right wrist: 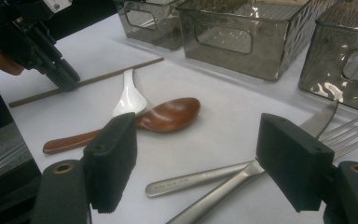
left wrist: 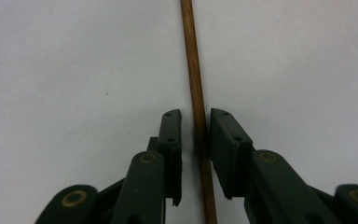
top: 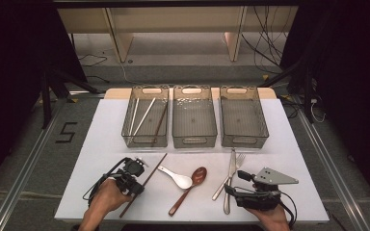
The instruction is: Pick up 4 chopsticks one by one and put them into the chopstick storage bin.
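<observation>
Left gripper (top: pixel 142 185) straddles the brown chopstick (top: pixel 144 183) near the desk's front-left corner.

In the left gripper view the jaws stand either side of the chopstick (left wrist: pixel 196 107) with thin gaps showing, released and not yet pressing it. The stick lies diagonally on the white desk (top: pixel 106 139), its lower end close to the front edge. The right gripper (top: pixel 238 190) rests near the front-right corner, jaws wide and empty, just beside the knife (top: pixel 230 178) and fork (top: pixel 221 185). A white spoon (top: pixel 176 177) and brown spoon (top: pixel 190 187) lie between the hands. Three bins (top: pixel 194 122) line the far edge (the left one holds chopsticks), with bare desk between them and the cutlery.
</observation>
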`<state>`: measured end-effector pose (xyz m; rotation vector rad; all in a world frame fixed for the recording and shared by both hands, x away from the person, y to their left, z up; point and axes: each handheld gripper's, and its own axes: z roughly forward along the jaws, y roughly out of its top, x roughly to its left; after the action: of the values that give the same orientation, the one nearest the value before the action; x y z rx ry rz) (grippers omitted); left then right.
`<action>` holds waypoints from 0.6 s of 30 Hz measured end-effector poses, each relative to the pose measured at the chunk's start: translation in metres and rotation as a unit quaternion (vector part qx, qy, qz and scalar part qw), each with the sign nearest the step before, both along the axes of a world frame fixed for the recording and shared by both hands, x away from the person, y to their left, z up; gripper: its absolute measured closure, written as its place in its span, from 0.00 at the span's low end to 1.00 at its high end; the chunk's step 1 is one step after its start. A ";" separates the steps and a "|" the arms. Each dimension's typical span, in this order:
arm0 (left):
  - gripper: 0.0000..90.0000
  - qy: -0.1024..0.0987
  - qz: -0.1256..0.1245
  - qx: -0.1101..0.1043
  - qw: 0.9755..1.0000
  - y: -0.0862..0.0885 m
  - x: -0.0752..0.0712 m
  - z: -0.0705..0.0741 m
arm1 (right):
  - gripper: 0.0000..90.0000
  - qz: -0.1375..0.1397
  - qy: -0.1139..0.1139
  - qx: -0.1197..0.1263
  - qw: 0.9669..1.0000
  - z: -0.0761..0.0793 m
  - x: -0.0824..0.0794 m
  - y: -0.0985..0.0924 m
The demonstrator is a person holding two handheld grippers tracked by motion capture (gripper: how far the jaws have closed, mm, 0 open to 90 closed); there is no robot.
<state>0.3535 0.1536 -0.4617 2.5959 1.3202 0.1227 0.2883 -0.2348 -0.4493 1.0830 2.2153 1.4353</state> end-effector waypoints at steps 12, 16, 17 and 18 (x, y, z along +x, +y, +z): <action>0.89 -0.003 0.006 -0.002 1.000 0.002 0.001 0.000 | 0.33 -0.001 0.001 -0.001 1.000 0.000 0.000 0.000; 0.91 -0.002 0.006 -0.004 1.000 0.004 0.002 0.000 | 0.33 -0.001 0.001 -0.001 1.000 0.000 0.000 0.000; 0.91 -0.001 0.006 -0.005 1.000 0.004 0.002 0.000 | 0.33 -0.001 0.001 -0.001 1.000 0.000 0.000 0.000; 0.91 -0.002 0.007 -0.006 1.000 0.004 0.002 0.000 | 0.33 -0.001 0.001 -0.001 1.000 0.000 0.000 0.000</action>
<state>0.3556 0.1576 -0.4622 2.5770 1.3334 0.1210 0.2884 -0.2348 -0.4495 1.0858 2.2163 1.4327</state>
